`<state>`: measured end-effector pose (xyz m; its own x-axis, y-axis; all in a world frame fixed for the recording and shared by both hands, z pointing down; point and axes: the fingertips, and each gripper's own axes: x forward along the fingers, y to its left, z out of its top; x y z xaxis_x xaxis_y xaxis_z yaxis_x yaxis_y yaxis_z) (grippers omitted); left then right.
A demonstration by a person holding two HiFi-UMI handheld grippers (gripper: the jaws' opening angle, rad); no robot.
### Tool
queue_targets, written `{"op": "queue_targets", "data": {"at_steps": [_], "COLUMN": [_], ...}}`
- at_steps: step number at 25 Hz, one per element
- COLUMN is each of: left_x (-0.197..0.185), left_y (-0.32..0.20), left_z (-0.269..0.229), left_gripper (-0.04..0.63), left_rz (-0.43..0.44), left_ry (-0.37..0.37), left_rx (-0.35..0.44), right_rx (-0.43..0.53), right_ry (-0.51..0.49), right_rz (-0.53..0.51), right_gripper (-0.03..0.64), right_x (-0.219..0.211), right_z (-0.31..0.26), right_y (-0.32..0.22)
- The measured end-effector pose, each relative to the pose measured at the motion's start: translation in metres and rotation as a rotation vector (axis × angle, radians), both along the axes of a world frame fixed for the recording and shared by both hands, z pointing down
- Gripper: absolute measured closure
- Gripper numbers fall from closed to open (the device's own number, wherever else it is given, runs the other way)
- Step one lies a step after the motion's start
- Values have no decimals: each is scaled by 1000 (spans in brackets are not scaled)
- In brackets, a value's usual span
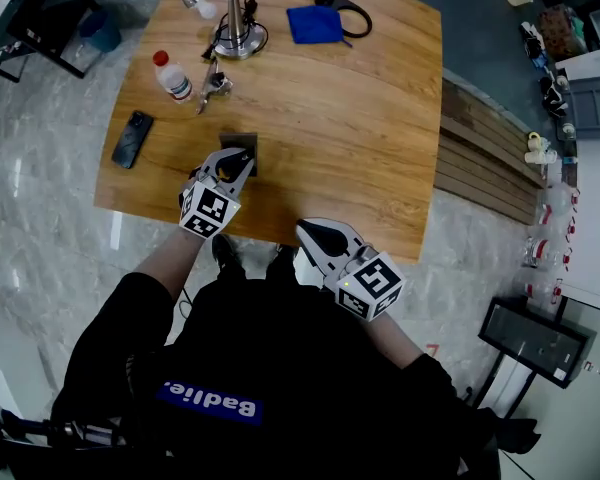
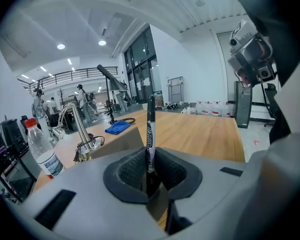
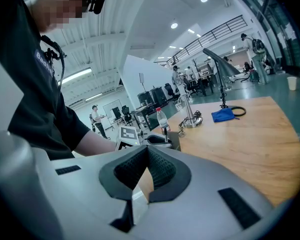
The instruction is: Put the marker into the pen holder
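wooden table (image 1: 360, 118) on pale marble floor, in a big open hall. only from the head view: phone (image 1: 132, 138) by the table's left edge. left gripper (image 2: 150, 171) clamped on the upright marker (image 2: 150, 129), at the pen holder (image 1: 242, 146). right gripper (image 3: 146, 156) closed, holding nothing, at the near edge.

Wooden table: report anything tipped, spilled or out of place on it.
Nothing stands out. The clear red-capped plastic bottle stands upright, the black phone and blue cloth lie flat, nothing is spilled. The left gripper holds the black marker upright.
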<state>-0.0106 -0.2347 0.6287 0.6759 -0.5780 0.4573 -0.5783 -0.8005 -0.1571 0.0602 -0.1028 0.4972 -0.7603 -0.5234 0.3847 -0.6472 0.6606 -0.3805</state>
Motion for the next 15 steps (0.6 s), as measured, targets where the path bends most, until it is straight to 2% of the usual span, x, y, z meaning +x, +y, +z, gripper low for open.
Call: {"op": "queue_targets", "data": {"at_steps": [7, 15], "left_x": [-1, 3], "left_y": [1, 3], "left_z": [14, 9], "left_gripper": [543, 541], "left_rz": [20, 50], "left_ry": [-55, -68], "left_rx": [-36, -44], "right_rx": [-6, 2], "right_ry": [-9, -31], "right_rz": [15, 26], "right_gripper": [611, 611], "right_x": [2, 1], "right_z": [2, 1], "right_y": [-2, -6]}}
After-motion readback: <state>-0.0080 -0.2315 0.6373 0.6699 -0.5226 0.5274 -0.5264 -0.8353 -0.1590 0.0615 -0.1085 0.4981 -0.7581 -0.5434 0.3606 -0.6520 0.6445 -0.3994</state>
